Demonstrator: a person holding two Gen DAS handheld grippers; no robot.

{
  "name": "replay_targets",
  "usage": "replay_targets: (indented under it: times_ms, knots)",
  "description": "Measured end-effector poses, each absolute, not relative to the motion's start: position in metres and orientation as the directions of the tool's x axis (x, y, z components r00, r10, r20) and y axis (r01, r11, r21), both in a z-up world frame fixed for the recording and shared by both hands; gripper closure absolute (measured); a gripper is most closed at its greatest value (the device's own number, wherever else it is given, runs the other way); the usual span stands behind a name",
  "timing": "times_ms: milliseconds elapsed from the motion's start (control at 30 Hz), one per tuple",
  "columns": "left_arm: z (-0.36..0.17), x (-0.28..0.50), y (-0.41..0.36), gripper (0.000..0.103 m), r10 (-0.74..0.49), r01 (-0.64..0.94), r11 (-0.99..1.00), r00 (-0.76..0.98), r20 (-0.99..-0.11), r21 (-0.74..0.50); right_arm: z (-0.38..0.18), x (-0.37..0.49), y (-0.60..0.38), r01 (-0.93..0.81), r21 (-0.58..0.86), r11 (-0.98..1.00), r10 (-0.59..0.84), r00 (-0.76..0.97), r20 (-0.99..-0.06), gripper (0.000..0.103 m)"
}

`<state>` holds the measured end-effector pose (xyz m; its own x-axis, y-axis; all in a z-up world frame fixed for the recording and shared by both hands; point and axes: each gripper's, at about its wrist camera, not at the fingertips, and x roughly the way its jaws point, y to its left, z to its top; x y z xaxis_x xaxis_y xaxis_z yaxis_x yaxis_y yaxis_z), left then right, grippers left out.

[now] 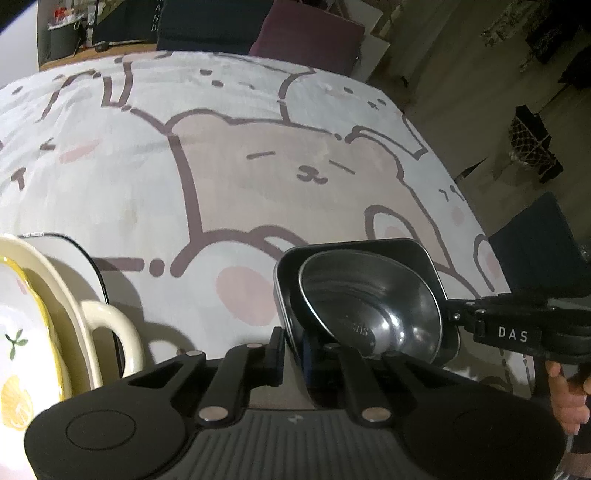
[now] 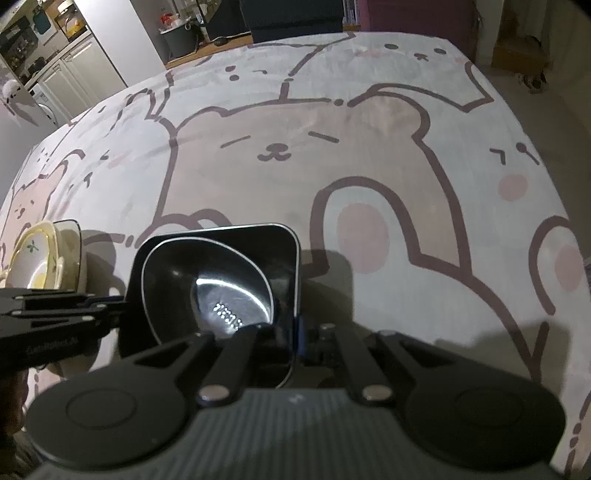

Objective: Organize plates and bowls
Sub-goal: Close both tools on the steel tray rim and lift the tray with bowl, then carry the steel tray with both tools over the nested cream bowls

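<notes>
A round steel bowl (image 1: 369,299) sits inside a dark square dish (image 1: 354,249) held above the table. My left gripper (image 1: 295,343) is shut on the near rim of the square dish. My right gripper (image 2: 295,332) is shut on its right rim; it shows in the left wrist view (image 1: 454,314) at the dish's right side. The bowl (image 2: 210,280) and the dish (image 2: 284,236) also show in the right wrist view, with my left gripper (image 2: 122,306) at the dish's left edge. A stack of cream and yellow floral dishes (image 1: 33,314) stands at the left.
The table is covered by a cloth with bear drawings (image 1: 258,166). The stacked dishes (image 2: 40,258) sit on a dark-rimmed plate (image 2: 72,223) at the left. A dark chair (image 1: 543,236) stands to the right, and cushions (image 1: 306,29) lie beyond the far edge.
</notes>
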<state>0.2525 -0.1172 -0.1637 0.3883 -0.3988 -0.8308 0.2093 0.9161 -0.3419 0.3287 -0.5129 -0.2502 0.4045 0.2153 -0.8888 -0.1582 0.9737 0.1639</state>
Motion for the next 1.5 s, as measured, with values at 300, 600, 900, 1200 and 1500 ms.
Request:
replay_targets:
  times_ms: [300, 600, 900, 1200, 1500]
  knots:
    - [-0.130, 0.248, -0.109, 0.094, -0.417, 0.236, 0.908, 0.465, -0.781, -0.345, -0.220, 0.316, -0.519, -0.141, 0.186, 0.972, 0.232, 0.484, -0.844, 0.099]
    - [-0.100, 0.231, -0.069, 0.094, -0.384, 0.197, 0.923, 0.550, -0.742, -0.332, -0.186, 0.303, -0.493, -0.180, 0.220, 0.959, 0.283, 0.560, -0.779, 0.098]
    - [-0.081, 0.207, -0.008, 0.094, -0.319, 0.104, 0.939, 0.618, -0.719, -0.328, -0.166, 0.294, -0.432, -0.283, 0.226, 0.932, 0.353, 0.571, -0.741, 0.096]
    - [-0.074, 0.179, 0.053, 0.094, -0.263, 0.012, 0.941, 0.658, -0.706, -0.340, -0.163, 0.290, -0.361, -0.376, 0.230, 0.898, 0.413, 0.536, -0.736, 0.096]
    - [-0.081, 0.164, 0.095, 0.096, -0.222, -0.070, 0.932, 0.667, -0.711, -0.356, -0.171, 0.290, -0.308, -0.413, 0.243, 0.878, 0.437, 0.483, -0.759, 0.095]
